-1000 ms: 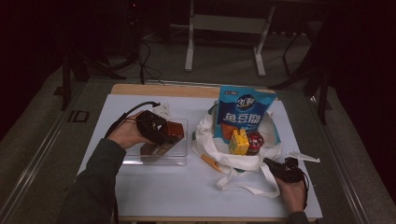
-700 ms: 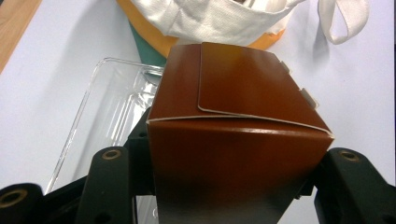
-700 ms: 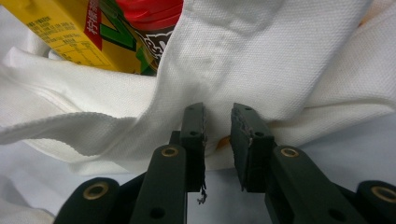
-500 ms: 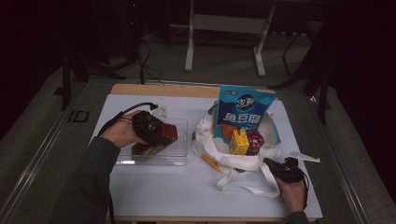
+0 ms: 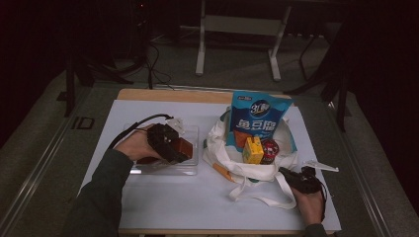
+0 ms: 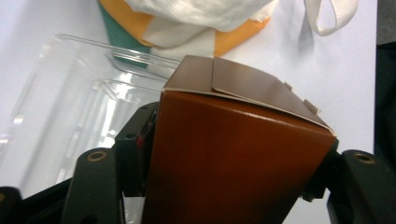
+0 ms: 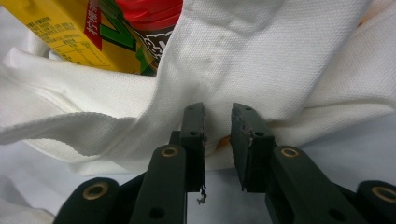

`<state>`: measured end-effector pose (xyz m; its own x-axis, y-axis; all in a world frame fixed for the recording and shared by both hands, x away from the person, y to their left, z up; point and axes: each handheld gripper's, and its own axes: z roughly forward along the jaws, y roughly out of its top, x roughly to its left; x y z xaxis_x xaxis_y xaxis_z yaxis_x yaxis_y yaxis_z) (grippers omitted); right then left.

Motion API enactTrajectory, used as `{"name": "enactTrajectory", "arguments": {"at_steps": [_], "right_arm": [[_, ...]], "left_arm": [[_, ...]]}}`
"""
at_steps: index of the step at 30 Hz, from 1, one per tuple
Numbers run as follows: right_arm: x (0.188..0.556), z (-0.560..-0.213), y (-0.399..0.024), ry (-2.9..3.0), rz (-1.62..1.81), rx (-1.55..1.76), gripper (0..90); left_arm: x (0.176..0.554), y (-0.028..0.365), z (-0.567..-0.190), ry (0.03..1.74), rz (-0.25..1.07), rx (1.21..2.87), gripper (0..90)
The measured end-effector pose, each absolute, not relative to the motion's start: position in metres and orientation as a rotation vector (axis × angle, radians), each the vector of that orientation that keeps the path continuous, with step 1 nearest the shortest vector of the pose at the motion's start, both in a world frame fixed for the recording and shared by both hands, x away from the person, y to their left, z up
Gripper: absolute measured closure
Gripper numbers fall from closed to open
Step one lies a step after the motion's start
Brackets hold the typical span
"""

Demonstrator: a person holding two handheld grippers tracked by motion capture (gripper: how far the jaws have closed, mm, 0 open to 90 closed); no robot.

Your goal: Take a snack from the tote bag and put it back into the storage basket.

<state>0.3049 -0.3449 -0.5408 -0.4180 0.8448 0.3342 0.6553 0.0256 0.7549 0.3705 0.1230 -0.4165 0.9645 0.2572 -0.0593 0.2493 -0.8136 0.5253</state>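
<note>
Here the brown box (image 6: 233, 154) hides the left claw's (image 6: 233, 168) pads.

**Table surface: contents**

The wooden table (image 5: 148, 94) carries a white sheet (image 5: 197, 207) covering most of its top. A clear plastic tray (image 5: 190, 168) lies on the sheet at left. A white cloth bag (image 5: 257, 173) sits just beside it at right, its straps (image 5: 262, 200) trailing on the sheet.
</note>
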Motion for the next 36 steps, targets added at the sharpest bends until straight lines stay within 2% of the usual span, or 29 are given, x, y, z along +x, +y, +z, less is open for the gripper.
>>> {"name": "enactTrajectory", "arguments": {"at_steps": [12, 25, 36], "right_arm": [[0.305, -0.541, -0.345, 2.089, 1.341, 1.562, 74.5], [0.305, -0.541, -0.345, 2.086, 1.340, 1.565, 73.5], [0.305, -0.541, -0.345, 2.086, 1.340, 1.569, 73.4]], "left_arm": [[0.373, 0.115, -0.434, 0.455, -0.051, 2.542, 29.2], [0.374, 0.096, -0.445, 0.456, -0.049, 2.576, 19.2], [0.375, 0.095, -0.449, 0.479, -0.072, 2.548, 16.4]]}}
